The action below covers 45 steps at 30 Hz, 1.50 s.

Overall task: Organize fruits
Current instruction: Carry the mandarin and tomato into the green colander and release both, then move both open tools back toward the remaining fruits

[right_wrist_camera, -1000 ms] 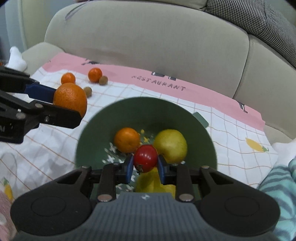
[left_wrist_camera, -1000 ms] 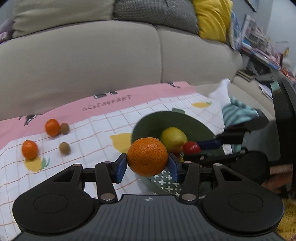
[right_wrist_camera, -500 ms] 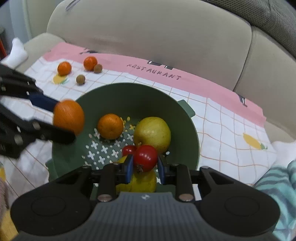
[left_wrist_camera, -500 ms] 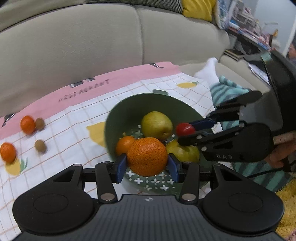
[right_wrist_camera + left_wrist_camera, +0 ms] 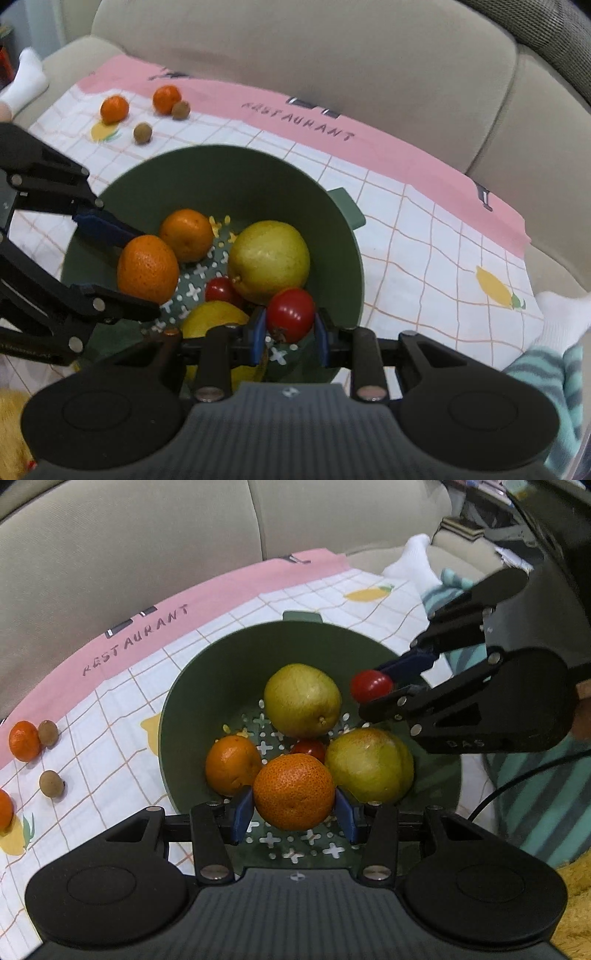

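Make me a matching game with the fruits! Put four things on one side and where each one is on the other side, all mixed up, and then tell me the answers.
Things:
1. Big orange
2. Held tomato
3. Brown fruits
4. Yellow pears

Places:
A. Lying in the green bowl
B. On the cloth, outside the bowl
C. Held in the left claw
D. Held in the right claw

Pairs: 1-C, 2-D, 3-B, 4-A
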Tool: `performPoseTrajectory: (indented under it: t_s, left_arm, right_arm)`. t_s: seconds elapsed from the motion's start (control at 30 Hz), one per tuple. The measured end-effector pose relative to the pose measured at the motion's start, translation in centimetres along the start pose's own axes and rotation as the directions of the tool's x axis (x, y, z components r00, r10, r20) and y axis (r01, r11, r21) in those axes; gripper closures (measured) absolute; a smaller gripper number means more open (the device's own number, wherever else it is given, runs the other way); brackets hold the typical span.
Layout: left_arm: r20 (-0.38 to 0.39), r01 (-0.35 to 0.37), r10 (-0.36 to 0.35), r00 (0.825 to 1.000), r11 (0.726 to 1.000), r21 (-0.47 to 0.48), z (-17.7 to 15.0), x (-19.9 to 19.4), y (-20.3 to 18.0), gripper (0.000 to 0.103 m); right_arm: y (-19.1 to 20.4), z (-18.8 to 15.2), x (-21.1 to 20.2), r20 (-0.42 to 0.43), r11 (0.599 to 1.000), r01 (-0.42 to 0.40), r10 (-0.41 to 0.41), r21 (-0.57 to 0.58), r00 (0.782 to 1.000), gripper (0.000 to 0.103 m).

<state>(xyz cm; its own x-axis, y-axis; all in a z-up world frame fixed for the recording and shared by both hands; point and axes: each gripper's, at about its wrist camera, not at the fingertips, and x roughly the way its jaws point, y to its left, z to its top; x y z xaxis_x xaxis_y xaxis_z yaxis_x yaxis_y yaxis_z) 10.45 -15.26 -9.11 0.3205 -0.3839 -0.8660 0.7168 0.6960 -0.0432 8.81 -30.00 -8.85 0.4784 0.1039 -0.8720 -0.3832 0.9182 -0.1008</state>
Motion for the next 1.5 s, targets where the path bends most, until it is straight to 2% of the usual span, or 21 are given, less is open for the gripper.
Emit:
performPoseTrajectory:
  t_s: [0.27, 0.47, 0.73, 0.97, 1.13, 1.27, 1.37, 1.5]
  left_arm:
    - [-0.02, 0.017, -0.017, 1.0, 0.999, 0.028, 0.5, 0.8, -0.1, 0.05]
    - [-0.058, -0.023, 0.028, 0.998, 0.995, 0.094, 0.6, 1.2, -0.9, 0.049]
    - [-0.069, -0.028, 0.034, 0.997, 0.996, 0.09, 0.7, 1.7, -1.0, 0.049]
    - [-0.061, -0.032, 0.037, 0.997, 0.996, 0.086, 0.6, 1.7, -1.0, 0.047]
    - [-0.043, -0.008, 0.01, 0.999, 0.999, 0.04, 0.6, 1.1, -0.4, 0.044]
    - [-0.021, 0.001, -0.001, 1.0, 1.0, 0.002, 0.5, 0.3, 0.2, 0.044]
    - [-0.005, -0.001, 0.001, 1.0, 1.0, -0.016, 0.3, -0.5, 0.4, 0.043]
    - [0.025, -0.017, 0.017, 1.0, 1.0, -0.018, 0.1, -1.8, 0.2, 0.043]
  right_arm:
    - [-0.1, 1.1, 1.2, -0.082, 0.995, -0.034, 0.026, -0.098, 0.996, 0.078]
    - [-0.2, 1.6, 2.3, -0.141, 0.986, -0.065, 0.043, -0.153, 0.989, 0.078]
    - [-0.2, 2.5, 3.0, -0.183, 0.978, -0.094, 0.06, -0.185, 0.981, 0.078]
    - [-0.2, 2.6, 2.9, -0.195, 0.978, -0.098, 0.061, -0.183, 0.979, 0.076]
    - [-0.3, 2.8, 2.4, -0.184, 0.982, -0.1, 0.069, -0.163, 0.98, 0.067]
    - [0.0, 2.7, 1.7, -0.173, 0.983, -0.082, 0.052, -0.167, 0.984, 0.065]
    - [0.2, 2.7, 1.2, -0.161, 0.984, -0.07, 0.044, -0.161, 0.986, 0.06]
    - [0.8, 3.0, 0.3, -0.138, 0.985, -0.059, 0.036, -0.163, 0.99, 0.058]
